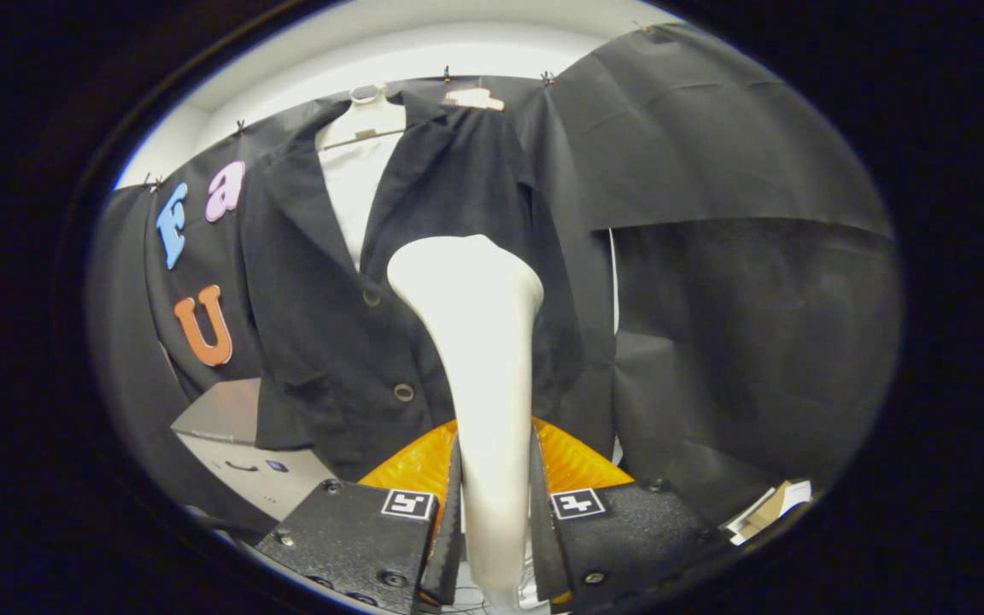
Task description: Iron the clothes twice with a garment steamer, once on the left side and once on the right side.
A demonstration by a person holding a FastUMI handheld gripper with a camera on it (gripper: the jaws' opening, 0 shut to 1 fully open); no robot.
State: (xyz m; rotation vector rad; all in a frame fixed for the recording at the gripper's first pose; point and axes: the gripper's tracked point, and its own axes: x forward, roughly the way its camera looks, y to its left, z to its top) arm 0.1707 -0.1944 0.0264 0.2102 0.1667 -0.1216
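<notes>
Between the fingers of the claw (pixel 496 521) stands the smooth white plastic garment steamer (pixel 479 342), both fingers clamped on its narrow handle, its flared head raised just before the black buttoned jacket (pixel 321 342) hanging over a white mannequin bust (pixel 355 162). Rigid and glossy, the steamer looks light but slippery; the waisted handle seems the sound hold. The jacket's cloth is soft and will likely give.

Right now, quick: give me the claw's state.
Claw: shut on the garment steamer, both fingers pressing its handle, its head up against the black jacket.
</notes>
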